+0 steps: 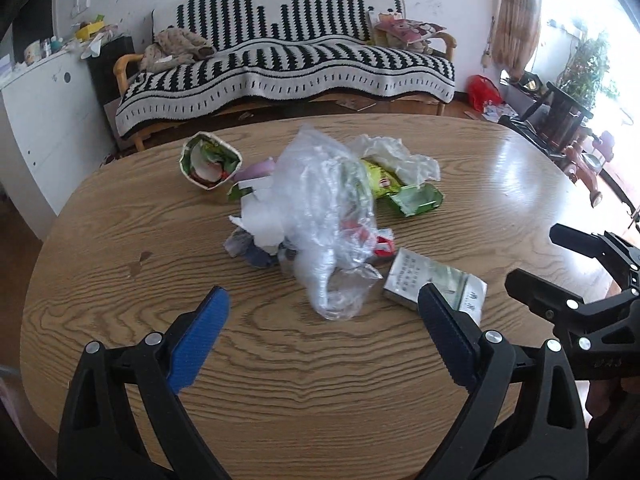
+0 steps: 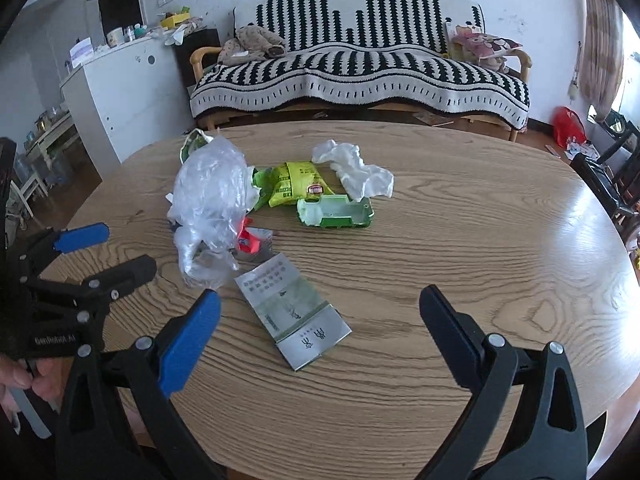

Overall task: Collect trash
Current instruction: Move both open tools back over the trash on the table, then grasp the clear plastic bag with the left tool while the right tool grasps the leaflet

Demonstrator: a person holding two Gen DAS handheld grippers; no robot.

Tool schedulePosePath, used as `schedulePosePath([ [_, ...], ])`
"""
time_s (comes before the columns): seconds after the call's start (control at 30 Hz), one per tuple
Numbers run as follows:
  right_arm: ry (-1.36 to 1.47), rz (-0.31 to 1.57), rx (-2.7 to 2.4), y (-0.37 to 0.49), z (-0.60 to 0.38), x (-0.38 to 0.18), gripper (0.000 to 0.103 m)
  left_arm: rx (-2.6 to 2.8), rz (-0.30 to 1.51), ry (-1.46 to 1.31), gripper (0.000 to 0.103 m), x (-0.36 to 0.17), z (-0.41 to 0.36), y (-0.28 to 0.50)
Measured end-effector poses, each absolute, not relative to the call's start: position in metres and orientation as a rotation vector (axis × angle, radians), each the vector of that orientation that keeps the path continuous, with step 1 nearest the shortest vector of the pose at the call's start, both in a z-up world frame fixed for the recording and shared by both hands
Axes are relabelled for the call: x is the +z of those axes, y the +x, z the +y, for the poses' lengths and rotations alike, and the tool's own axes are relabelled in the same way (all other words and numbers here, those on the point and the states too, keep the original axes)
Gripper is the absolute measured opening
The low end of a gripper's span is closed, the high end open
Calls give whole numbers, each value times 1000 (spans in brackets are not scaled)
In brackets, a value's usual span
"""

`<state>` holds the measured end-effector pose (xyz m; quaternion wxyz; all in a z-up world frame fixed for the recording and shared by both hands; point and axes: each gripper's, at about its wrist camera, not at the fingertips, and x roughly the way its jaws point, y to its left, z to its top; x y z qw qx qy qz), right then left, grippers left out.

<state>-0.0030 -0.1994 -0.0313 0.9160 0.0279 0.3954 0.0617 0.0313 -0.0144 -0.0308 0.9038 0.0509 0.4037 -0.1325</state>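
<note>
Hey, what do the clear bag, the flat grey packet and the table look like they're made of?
Clear bag: thin plastic film, glossy, judging by its see-through crinkles and highlights. Grey packet: probably printed paper or thin card, fairly matte, flattened with sharp creases; a foil lining can't be ruled out. Table: wood grain with a semi-gloss sheen reflecting window light; whether solid wood or laminate can't be told.

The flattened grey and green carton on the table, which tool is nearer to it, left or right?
Right. The right tool hangs open directly over the flattened carton, which lies between its fingers. The left tool is open over the clear plastic bag, with the carton off to its right.
</note>
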Motion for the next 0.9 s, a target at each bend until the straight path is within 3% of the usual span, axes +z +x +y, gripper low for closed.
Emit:
schedulePosePath([
  [0.6, -78, 925, 218, 43, -177, -97, 96, -262, 899, 104, 92, -91, -21, 87],
  [0.7, -85, 938, 223, 49, -177, -105, 95, -262, 890, 88, 82, -92, -22, 93],
  [0.73, -85, 941, 223, 51, -177, -108, 94, -257, 892, 87, 73, -93, -22, 93],
  [0.8, -81, 956, 236, 53, -177, -112, 84, -267, 904, 79, 60, -95, -24, 94],
  [0.83, -80, 964, 245, 54, -176, -113, 80, -275, 912, 81, 49, -96, -25, 94],
  [0.87, -84, 969, 251, 55, -175, -114, 69, -274, 912, 90, 37, -96, -27, 93],
  [0.9, -109, 960, 243, 54, -172, -112, 66, -276, 912, 95, 32, -95, -28, 92],
])
